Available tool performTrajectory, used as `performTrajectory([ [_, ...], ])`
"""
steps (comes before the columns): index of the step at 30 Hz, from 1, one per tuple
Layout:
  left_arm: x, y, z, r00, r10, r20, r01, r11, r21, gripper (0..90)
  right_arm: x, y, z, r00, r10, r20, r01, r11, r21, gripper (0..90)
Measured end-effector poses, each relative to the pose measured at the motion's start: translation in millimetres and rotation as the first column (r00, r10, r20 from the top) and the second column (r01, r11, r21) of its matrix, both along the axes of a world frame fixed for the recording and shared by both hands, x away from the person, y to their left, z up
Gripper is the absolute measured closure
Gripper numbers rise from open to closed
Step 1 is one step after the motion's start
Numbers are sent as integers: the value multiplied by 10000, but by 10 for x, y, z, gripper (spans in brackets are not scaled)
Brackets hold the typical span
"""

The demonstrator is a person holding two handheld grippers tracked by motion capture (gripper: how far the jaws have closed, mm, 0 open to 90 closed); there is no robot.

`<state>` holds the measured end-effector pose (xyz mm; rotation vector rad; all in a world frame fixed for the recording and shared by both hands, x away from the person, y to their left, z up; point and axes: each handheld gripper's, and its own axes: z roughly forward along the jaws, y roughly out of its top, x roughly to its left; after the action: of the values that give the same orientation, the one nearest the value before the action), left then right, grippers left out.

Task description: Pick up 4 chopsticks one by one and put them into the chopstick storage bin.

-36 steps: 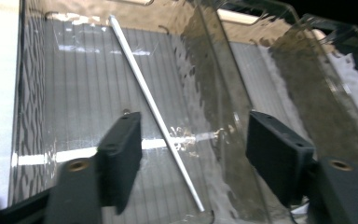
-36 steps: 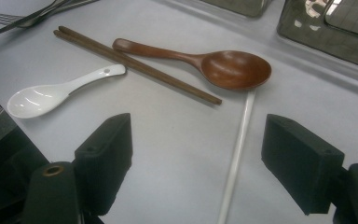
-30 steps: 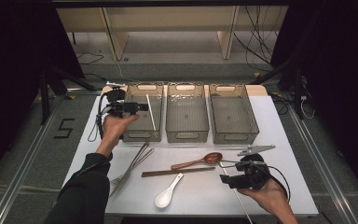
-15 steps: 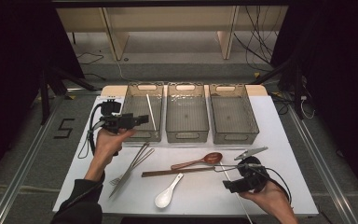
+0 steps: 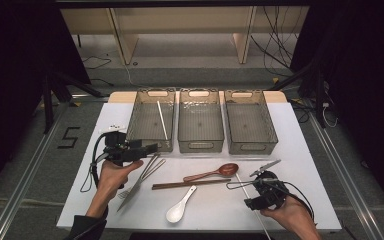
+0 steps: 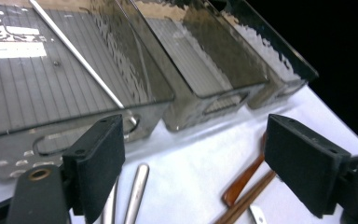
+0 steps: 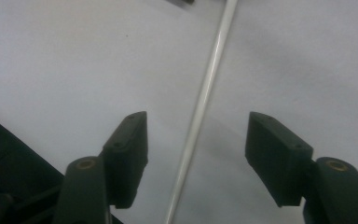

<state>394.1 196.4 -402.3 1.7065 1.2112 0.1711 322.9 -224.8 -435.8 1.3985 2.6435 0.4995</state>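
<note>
My left gripper [image 5: 150, 148] [image 6: 200, 154] hovers open and empty just in front of the left grey bin [image 5: 150, 92] [image 6: 28, 135]; its jaws have just been opening. A white chopstick [image 5: 162, 120] [image 6: 79, 56] lies inside that bin. At the front right, my right gripper [image 5: 258, 200] [image 7: 198, 135] points down at the table. A second white chopstick [image 5: 261, 224] [image 7: 205, 93] lies on the white surface between its jaws. These jaws have just been closing, and the pads stand clear of the chopstick on both sides.
Two more grey bins [image 5: 200, 92] [image 5: 245, 92] stand empty at the back. Metal cutlery [image 5: 142, 175], brown chopsticks [image 5: 190, 184], a brown spoon [image 5: 215, 172], a white spoon [image 5: 180, 207] and metal tongs [image 5: 265, 167] lie on the white table [image 5: 305, 150].
My left hand came back from over the left bin toward the table's front left and sank a little. The right hand stayed in place with its jaws narrower around the chopstick.
</note>
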Motion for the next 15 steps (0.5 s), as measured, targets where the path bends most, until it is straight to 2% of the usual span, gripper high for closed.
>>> performTrajectory([
  [1, -19, 3, -14, 10000, -25, -1, 25, 10000, -16, 199, 5, -5, -18, 9999, 69, -96, -70, 9999, -104, 457],
  [7, -154, -9, -141, 9997, -246, -9, 246, 9997, 43, 199, 20, 1, -83, 9989, 144, -440, -156, 9996, -254, 549],
  [15, -261, -68, -243, 9993, -374, 9, 373, 9989, 280, 198, 52, 27, -106, 9982, 205, -555, -233, 9984, -505, 642],
])
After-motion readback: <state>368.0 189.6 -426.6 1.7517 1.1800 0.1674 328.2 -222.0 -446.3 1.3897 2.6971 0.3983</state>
